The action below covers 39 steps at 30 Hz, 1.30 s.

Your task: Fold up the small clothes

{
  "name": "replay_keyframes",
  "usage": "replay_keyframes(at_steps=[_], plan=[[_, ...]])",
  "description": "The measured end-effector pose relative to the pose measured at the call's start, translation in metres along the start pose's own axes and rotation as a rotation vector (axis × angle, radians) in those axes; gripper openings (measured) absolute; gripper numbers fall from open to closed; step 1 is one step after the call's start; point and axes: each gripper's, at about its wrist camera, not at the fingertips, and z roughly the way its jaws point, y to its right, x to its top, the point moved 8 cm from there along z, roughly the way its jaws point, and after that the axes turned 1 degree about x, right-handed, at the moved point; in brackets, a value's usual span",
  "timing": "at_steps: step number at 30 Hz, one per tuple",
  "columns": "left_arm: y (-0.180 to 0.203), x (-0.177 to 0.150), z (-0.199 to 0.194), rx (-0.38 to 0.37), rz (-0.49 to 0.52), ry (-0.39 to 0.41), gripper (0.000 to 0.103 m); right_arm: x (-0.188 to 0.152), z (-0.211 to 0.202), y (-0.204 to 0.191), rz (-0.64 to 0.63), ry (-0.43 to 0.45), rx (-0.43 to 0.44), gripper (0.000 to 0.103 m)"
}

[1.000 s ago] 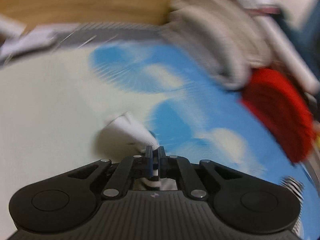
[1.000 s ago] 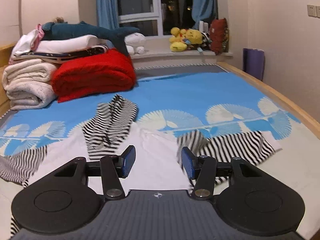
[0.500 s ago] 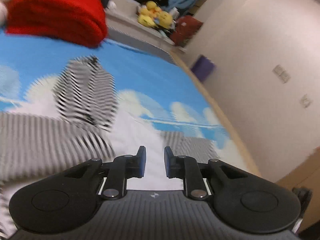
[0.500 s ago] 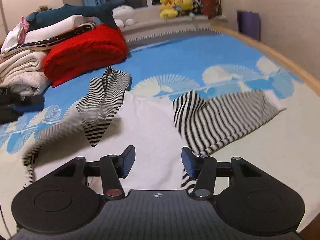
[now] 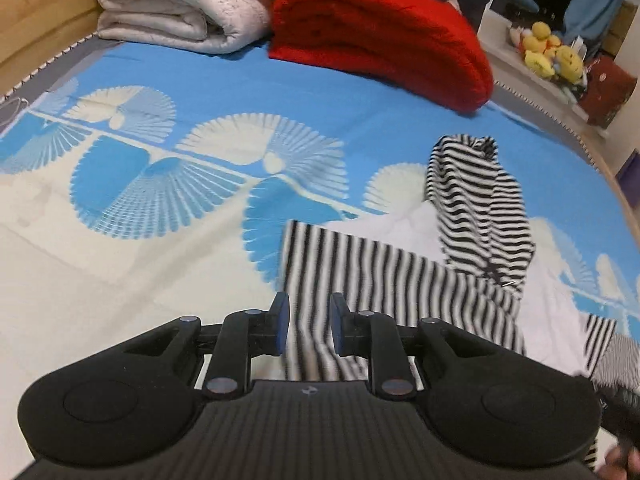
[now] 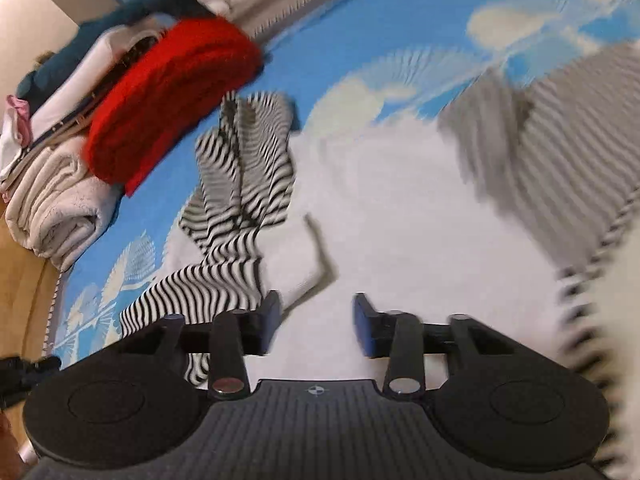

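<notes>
On the bed [image 5: 120,264], below the red blanket [image 5: 380,28], lies our striped top [image 5: 476,208]. Left gripper [image 5: 306,326] and right gripper [image 6: 316,326] both gape empty; careless grabs might bunch the sleeve.

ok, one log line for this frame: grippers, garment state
left gripper: open, empty | right gripper: open, empty | striped garment: spread on bed, one sleeve folded in | fold: incomplete
</notes>
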Motion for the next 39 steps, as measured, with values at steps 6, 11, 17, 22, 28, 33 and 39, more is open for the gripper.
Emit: replay_keyframes(at_steps=[6,11,17,22,28,33,39], plan=[[-0.012,0.007,-0.008,-0.018,-0.003,0.005,0.023,0.0,0.069,0.004,0.156,-0.047,-0.032,0.051],[-0.006,0.001,-0.002,-0.018,0.045,-0.021,0.023,0.021,0.072,-0.013,0.098,0.039,0.011,0.003],[0.02,-0.02,0.019,-0.07,0.108,-0.107,0.029,0.065,-0.037,-0.048,-0.034,0.311,0.047,0.003],[0.05,-0.06,0.049,-0.114,0.198,-0.219,0.03,0.052,-0.029,0.028,-0.059,0.229,-0.307,0.003],[0.039,-0.105,0.083,-0.004,0.261,-0.342,0.03,0.044,-0.026,0.057,0.01,0.189,-0.291,0.009],[0.051,-0.102,0.078,-0.045,0.284,-0.294,0.031,0.037,-0.001,0.054,0.002,0.1,-0.197,0.033],[0.063,-0.096,0.072,0.017,0.382,-0.25,0.037,0.034,0.003,0.069,0.0,0.003,-0.281,0.021]])
